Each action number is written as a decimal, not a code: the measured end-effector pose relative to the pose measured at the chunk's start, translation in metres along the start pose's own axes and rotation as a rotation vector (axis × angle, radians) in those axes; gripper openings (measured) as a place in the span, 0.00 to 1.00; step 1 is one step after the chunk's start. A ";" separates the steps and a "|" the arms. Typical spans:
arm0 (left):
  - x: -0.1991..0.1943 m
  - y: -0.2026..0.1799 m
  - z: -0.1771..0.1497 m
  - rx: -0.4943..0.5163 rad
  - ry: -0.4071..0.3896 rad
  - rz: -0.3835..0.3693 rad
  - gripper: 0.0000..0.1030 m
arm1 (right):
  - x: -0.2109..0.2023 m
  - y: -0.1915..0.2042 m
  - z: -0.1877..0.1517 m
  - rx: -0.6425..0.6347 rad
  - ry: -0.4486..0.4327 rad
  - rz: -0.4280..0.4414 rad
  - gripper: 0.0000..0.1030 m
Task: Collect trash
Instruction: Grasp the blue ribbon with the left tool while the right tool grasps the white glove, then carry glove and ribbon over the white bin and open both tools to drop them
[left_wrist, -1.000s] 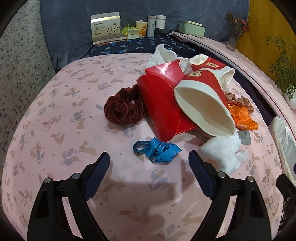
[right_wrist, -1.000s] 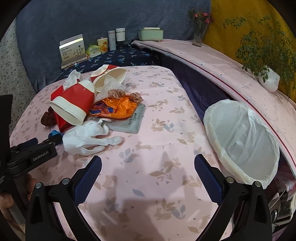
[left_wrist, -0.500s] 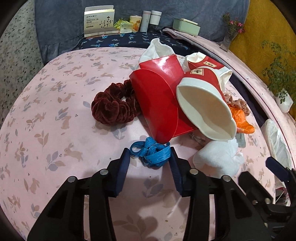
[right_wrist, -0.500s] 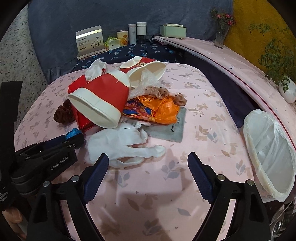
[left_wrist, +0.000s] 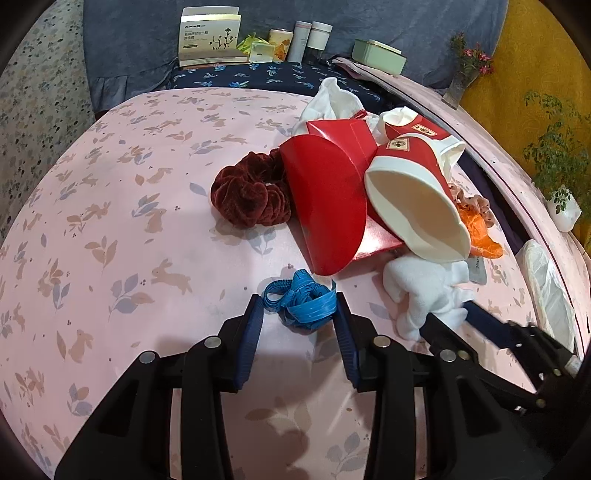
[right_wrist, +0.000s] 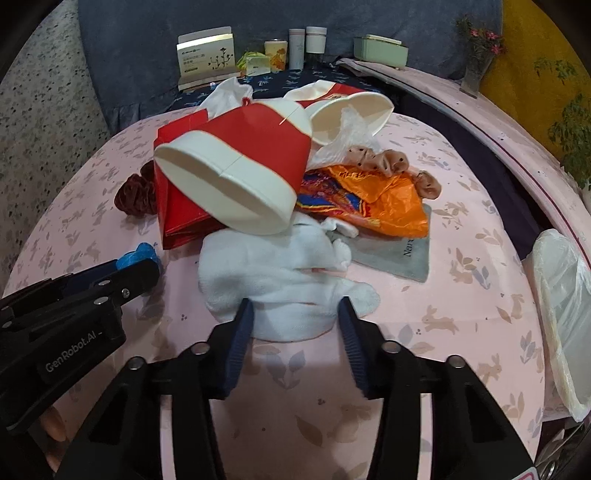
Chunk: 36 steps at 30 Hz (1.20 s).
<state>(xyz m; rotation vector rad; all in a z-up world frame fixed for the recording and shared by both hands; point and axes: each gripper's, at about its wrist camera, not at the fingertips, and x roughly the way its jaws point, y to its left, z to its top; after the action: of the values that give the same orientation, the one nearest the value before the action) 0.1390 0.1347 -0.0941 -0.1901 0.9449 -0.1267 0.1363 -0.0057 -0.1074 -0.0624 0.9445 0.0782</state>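
Straddling a tangle of blue ribbon (left_wrist: 300, 302), the left gripper (left_wrist: 298, 314) appears at lower centre of the left wrist view, its blue pads (left_wrist: 252, 332) narrowed to either side of the tangle; the right pad touches it, while contact on the left cannot be confirmed. The ribbon lies on a pink tablecloth (left_wrist: 110, 258) printed with rabbits and leaves. Above it, at centre frame, sits the trash pile: a red folded carton (left_wrist: 325, 206), a red-and-white paper cup (left_wrist: 417, 206) lying on its side with its mouth toward the camera, and a dark red velvet scrunchie (left_wrist: 247, 199) to the carton's left.

In the right wrist view, the right gripper (right_wrist: 297, 325) occupies lower centre, its jaws partly closed around the near edge of a white cloth (right_wrist: 280, 280); whether the pads press it cannot be told. Behind the cloth, at centre, lie an orange wrapper (right_wrist: 388, 203), a grey sachet (right_wrist: 399, 254) and a brown dotted scrunchie (right_wrist: 388, 162). A bin lined with a white bag (right_wrist: 561, 295) stands at the right edge of the frame, well apart from the pile. Boxes and bottles (right_wrist: 306, 48) line the upper centre against a blue backdrop.
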 end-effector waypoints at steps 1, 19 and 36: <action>-0.001 0.000 -0.001 0.000 0.001 0.000 0.36 | 0.000 0.000 -0.001 0.002 -0.003 0.014 0.27; -0.044 -0.040 -0.017 0.043 -0.035 -0.024 0.35 | -0.079 -0.032 -0.009 0.080 -0.136 0.043 0.06; -0.064 -0.128 -0.012 0.184 -0.058 -0.096 0.35 | -0.145 -0.134 -0.006 0.247 -0.282 -0.060 0.06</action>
<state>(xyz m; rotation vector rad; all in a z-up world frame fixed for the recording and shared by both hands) 0.0890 0.0204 -0.0222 -0.0689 0.8610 -0.2936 0.0594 -0.1453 0.0092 0.1452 0.6643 -0.0840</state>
